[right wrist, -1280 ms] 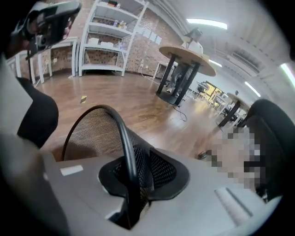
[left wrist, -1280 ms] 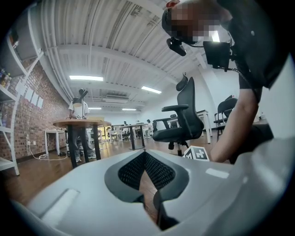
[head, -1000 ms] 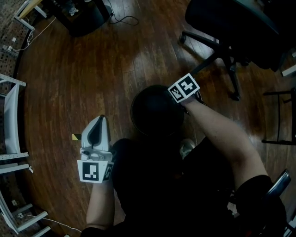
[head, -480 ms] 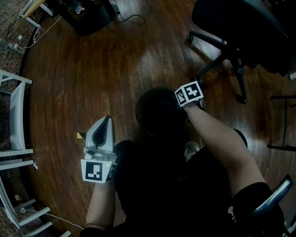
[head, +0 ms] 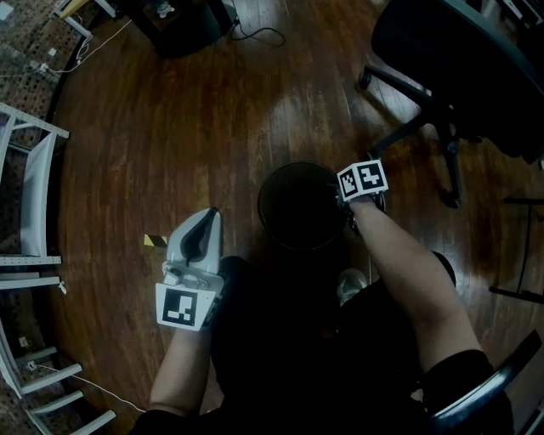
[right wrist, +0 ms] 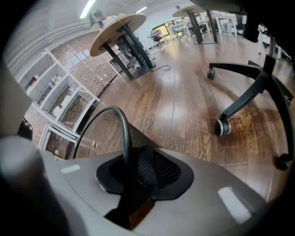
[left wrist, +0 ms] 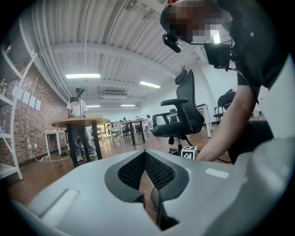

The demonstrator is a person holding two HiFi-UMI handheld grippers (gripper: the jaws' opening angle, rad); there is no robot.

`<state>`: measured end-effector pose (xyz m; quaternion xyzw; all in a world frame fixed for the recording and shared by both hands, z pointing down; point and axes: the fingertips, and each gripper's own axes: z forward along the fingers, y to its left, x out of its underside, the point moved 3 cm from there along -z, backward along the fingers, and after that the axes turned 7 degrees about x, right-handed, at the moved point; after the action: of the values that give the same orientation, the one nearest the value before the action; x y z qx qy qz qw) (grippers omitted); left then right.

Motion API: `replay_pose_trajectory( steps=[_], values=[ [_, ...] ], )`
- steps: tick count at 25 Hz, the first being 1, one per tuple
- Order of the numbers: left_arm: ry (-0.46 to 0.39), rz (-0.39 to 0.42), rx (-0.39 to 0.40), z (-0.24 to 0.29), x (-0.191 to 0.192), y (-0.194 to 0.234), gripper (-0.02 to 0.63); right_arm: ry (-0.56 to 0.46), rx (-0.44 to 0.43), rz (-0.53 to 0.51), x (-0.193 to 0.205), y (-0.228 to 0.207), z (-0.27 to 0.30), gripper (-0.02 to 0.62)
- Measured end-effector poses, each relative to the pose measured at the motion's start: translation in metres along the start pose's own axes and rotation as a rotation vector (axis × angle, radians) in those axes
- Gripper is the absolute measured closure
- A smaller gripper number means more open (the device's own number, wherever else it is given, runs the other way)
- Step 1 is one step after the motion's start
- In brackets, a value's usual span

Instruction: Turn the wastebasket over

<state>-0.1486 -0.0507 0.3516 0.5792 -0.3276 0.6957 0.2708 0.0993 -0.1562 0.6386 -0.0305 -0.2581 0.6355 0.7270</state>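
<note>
A black wire-mesh wastebasket (head: 302, 204) stands on the wood floor with its open mouth facing up. My right gripper (head: 347, 209) reaches down at the basket's right edge. In the right gripper view the round rim (right wrist: 120, 120) and mesh wall run between the jaws of the right gripper (right wrist: 133, 171). Those jaws have just been opening, and a dark gap shows beside the rim. My left gripper (head: 212, 214) hovers apart to the left of the basket. In the left gripper view the left gripper (left wrist: 144, 154) has its tips together and holds nothing.
A black office chair (head: 450, 76) stands at the upper right, one of its castors (right wrist: 223, 126) close beyond the basket. White shelving (head: 30, 204) lines the left side. A dark table base (head: 183, 25) and a cable lie ahead. A yellow-black tape mark (head: 153, 240) is on the floor.
The right gripper has sunk and rolled with the basket's rim. The basket's mouth now faces up; earlier it showed as a solid dark round. The left gripper stayed about where it was.
</note>
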Motion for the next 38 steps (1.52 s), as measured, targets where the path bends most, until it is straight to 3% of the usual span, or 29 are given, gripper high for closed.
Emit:
replay_pose_trajectory(
  steps=[4, 6, 9, 12, 15, 23, 25, 31, 38],
  values=[
    [0.004, -0.011, -0.004, -0.001, 0.000, -0.002, 0.606, 0.023, -0.043, -0.170, -0.021, 0.003, -0.012, 0.419],
    [0.012, -0.008, -0.008, -0.004, 0.000, -0.001, 0.606, -0.001, -0.121, -0.325, -0.038, 0.016, -0.022, 0.378],
    [0.022, -0.006, -0.028, -0.008, 0.002, 0.001, 0.606, -0.099, -0.213, -0.642, -0.061, 0.044, -0.038, 0.339],
    [0.036, -0.005, -0.051, -0.016, 0.002, 0.003, 0.606, -0.155, -0.179, -0.935, -0.070, 0.069, -0.038, 0.341],
    [0.065, 0.003, -0.079, -0.027, 0.004, 0.004, 0.606, -0.110, -0.170, -1.179, -0.063, 0.098, -0.019, 0.341],
    [0.141, 0.011, -0.155, -0.058, 0.015, 0.012, 0.606, 0.092, 0.032, -1.646, -0.049, 0.141, 0.042, 0.362],
    [0.152, 0.006, -0.168, -0.066, 0.016, 0.014, 0.606, 0.151, 0.065, -1.676, -0.046, 0.146, 0.052, 0.410],
    [0.157, 0.002, -0.184, -0.075, 0.018, 0.022, 0.606, 0.223, 0.117, -1.589, -0.044, 0.132, 0.060, 0.534],
    [0.121, 0.011, -0.135, -0.060, 0.012, 0.018, 0.606, 0.184, 0.134, -1.549, -0.051, 0.125, 0.037, 0.574]
  ],
)
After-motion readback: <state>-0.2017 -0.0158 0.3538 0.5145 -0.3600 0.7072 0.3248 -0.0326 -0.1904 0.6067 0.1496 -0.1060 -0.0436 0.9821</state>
